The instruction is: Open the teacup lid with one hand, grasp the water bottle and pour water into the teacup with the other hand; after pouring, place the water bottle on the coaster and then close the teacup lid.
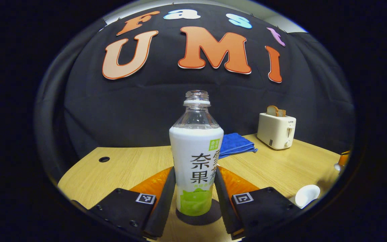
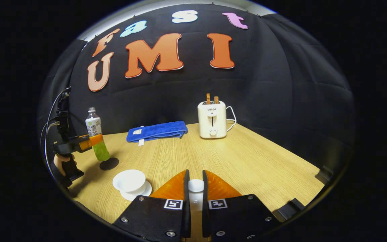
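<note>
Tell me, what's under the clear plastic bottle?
A dark round coaster lies below the clear plastic bottle. I cannot tell whether they touch; the bottle hides the coaster's middle.

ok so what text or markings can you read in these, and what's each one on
"SUPOR": front of the toaster.
Water bottle label: large printed characters, left unread here.
Left hand-held gripper, right hand-held gripper: square coded tags, no words.

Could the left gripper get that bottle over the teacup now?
Probably yes: the left gripper holds the bottle, the right gripper holds the lid clear, and bare table lies between bottle and open teacup.
</note>
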### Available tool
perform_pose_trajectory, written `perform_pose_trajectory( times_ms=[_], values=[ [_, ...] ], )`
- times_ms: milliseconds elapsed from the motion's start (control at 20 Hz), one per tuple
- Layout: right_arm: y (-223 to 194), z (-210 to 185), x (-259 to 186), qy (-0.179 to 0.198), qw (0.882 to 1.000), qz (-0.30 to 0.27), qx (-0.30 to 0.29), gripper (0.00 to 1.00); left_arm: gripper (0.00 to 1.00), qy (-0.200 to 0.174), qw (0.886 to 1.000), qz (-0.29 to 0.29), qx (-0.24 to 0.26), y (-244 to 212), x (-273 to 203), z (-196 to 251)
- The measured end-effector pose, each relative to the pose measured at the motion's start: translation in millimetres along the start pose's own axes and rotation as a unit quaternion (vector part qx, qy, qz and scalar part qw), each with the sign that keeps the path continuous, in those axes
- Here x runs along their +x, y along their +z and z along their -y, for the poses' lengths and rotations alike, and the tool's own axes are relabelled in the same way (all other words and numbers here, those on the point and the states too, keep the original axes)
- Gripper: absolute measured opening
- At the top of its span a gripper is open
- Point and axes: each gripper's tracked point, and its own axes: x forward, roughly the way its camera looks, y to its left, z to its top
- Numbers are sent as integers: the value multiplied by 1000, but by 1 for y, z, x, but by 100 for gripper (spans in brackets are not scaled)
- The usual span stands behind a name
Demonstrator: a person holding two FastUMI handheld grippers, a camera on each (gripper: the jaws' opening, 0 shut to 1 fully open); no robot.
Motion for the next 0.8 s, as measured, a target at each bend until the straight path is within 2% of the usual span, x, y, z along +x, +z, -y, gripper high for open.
perform_pose_trajectory(
  times_ms=[150, 200, 450, 800],
  values=[
    [-2, -3, 4, 2, 1000, -5, -2, 13, 69, 0, 1000, -16, -8, -15, 6, -1],
    [-4, -3, 6, 2, 1000, -7, -3, 13, 70, -2, 1000, -2, -15, -10, 10, -1],
    [-7, -6, 11, 6, 1000, -13, -1, 13, 69, -5, 1000, -7, -15, -15, 8, 0],
    [-8, -8, 11, 7, 1000, -14, -1, 13, 75, -6, 1000, -13, 14, -16, 10, 3]
  ],
)
